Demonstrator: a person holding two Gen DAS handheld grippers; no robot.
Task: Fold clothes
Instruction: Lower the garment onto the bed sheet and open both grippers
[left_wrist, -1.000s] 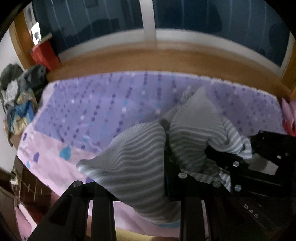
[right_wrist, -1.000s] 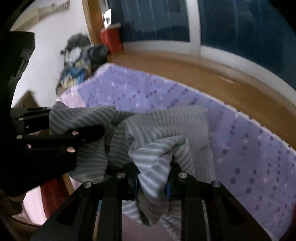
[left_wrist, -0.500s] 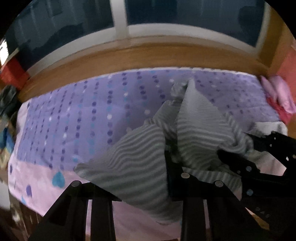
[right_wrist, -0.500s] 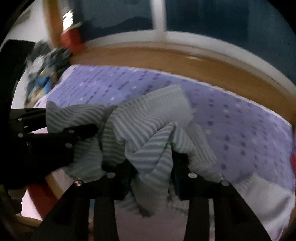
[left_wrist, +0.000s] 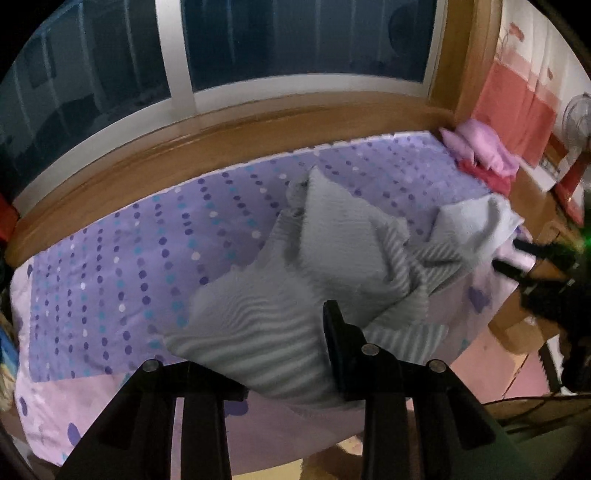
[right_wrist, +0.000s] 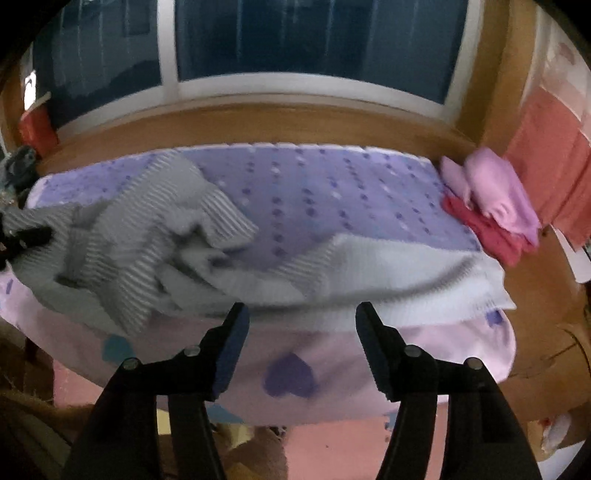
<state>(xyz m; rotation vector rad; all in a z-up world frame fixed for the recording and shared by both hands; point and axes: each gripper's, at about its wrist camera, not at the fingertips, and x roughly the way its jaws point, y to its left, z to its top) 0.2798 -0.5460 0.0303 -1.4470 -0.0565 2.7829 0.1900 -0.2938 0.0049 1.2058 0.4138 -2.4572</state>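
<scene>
A grey striped garment (left_wrist: 332, 266) lies crumpled across the purple dotted bedspread (left_wrist: 147, 240). My left gripper (left_wrist: 280, 354) is shut on the garment's near left part; the cloth hides its left finger. In the right wrist view the garment (right_wrist: 155, 240) stretches from the left to the near right edge of the bed (right_wrist: 332, 192). My right gripper (right_wrist: 301, 325) is open and empty just in front of the garment's near hem. The right gripper also shows in the left wrist view (left_wrist: 517, 258), at the garment's right end.
A folded pink pile on a red one (right_wrist: 491, 199) sits at the bed's right end. A wooden sill (left_wrist: 258, 125) and dark window run behind the bed. A heap of clothes (right_wrist: 18, 170) and a red box (right_wrist: 35, 127) are at far left. A fan (left_wrist: 576, 122) stands at right.
My right gripper has let go of the garment and opened, after swinging right and spreading the cloth along the bed's near edge. My left gripper stays shut on the garment.
</scene>
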